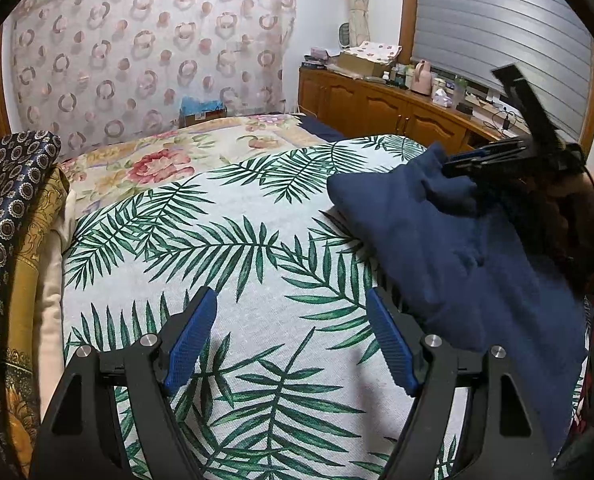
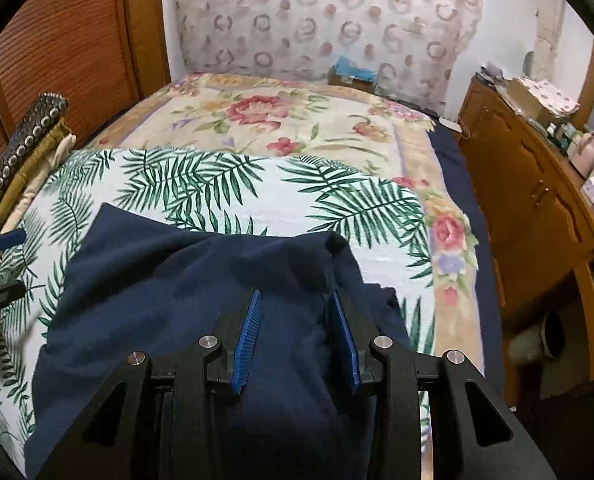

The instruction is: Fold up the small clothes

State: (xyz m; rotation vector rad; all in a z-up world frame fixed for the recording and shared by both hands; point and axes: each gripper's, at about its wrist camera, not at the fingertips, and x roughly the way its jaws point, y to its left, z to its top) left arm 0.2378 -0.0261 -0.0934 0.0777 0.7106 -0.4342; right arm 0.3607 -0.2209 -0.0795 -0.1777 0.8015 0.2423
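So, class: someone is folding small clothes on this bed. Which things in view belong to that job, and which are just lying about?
Part of the job:
- navy garment
- palm-leaf cloth it lies on
- left gripper, open
- right gripper, jaws apart over the garment

Just lying about:
- stacked patterned fabrics at the bed's edge
- cabinet clutter
- floral bedspread

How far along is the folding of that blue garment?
Done: the navy garment already lies doubled over on the palm-print cloth. In hand: the right tongs hang over its near edge, pads apart with cloth between them and no pinch. The left tongs are open over bare cloth. Left: probably another fold and some smoothing. Whether the fabrics stacked at the side still need folding I cannot tell.
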